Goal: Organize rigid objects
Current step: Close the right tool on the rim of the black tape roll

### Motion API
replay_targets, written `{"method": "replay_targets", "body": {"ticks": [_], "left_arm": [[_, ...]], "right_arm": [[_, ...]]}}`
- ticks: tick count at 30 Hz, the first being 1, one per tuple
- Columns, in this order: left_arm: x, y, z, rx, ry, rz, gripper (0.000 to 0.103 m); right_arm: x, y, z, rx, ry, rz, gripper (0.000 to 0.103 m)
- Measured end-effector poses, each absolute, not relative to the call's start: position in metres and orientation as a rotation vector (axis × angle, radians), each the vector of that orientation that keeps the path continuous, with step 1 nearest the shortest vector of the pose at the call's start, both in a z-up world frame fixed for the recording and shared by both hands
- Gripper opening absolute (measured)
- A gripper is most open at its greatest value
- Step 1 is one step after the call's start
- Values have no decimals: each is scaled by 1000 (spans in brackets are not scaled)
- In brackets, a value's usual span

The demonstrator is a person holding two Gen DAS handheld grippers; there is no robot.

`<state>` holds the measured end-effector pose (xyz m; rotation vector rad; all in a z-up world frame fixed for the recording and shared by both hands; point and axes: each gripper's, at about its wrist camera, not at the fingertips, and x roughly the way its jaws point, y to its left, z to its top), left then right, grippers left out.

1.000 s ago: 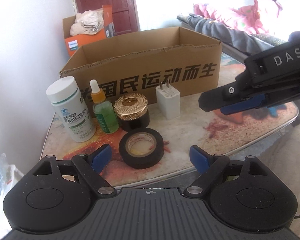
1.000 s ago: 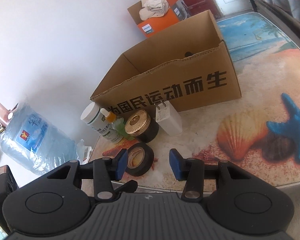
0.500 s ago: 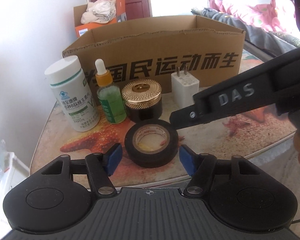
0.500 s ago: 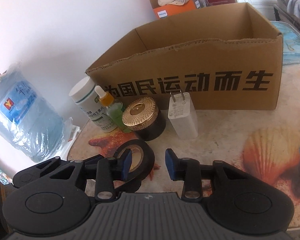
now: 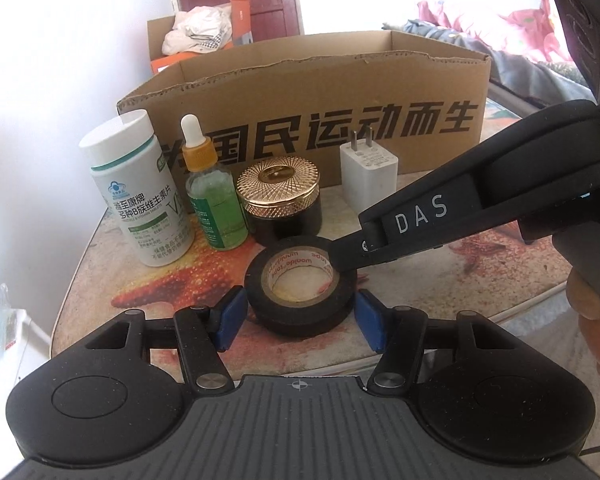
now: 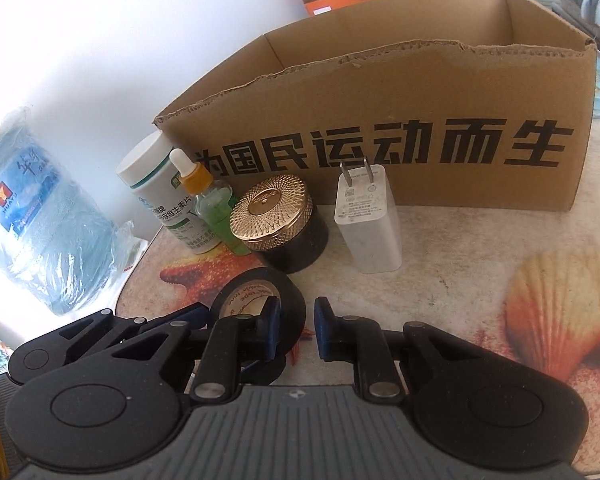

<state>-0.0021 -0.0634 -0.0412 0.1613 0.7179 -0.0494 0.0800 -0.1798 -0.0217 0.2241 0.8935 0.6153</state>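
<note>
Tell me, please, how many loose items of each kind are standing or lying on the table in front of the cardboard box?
Bottles: 2, the white pill bottle and the green dropper bottle
Jars: 1, the gold-lidded jar
Chargers: 1, the white plug adapter
Tape rolls: 1, the black tape roll
Total: 5

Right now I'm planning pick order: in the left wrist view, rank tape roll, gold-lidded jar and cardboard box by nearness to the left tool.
1. tape roll, between the left tool's fingers.
2. gold-lidded jar, just behind the roll.
3. cardboard box, at the back.
</note>
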Motion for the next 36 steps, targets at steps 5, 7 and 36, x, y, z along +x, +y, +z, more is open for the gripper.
{"method": "replay_targets", "body": {"ticks": [5,7,36], "left_arm": [[2,-67,-43,170,721,-40,59],[2,-70,-42,175,728,-36,59],[14,-101,-32,148,810,-77,70]], "right_arm": [[81,-184,-21,234,901,629,20],[81,-186,-21,237,911,636,20],[89,-217,-17,345,945,660,41]]}}
